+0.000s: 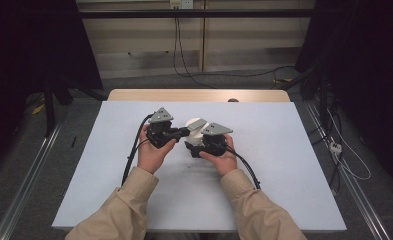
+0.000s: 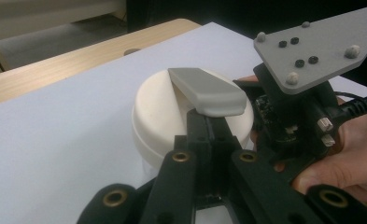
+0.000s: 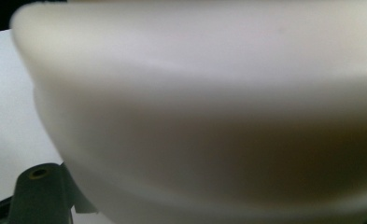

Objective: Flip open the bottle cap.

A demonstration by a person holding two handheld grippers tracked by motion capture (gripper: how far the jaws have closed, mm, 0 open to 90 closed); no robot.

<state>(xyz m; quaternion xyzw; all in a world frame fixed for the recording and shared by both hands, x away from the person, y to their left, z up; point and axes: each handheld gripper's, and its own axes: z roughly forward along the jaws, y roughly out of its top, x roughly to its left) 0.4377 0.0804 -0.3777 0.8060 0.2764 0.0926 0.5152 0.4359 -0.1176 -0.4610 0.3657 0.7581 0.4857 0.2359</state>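
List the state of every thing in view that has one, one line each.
White round container: upright on the table, its lid on.
Grey handle: on top of the lid, gripped at its near end.
Left gripper: shut on the grey handle.
Right gripper: pressed close against the container's side; jaws hidden.

Both sleeves (image 1: 129,200) are tan, loose and creased at the cuffs. Each black claw, left (image 1: 186,132) and right (image 1: 190,146), carries a grey three-cornered plate (image 2: 319,49) with dark screws and pale, perhaps rubber, studs; black cables (image 1: 131,155) trail back.
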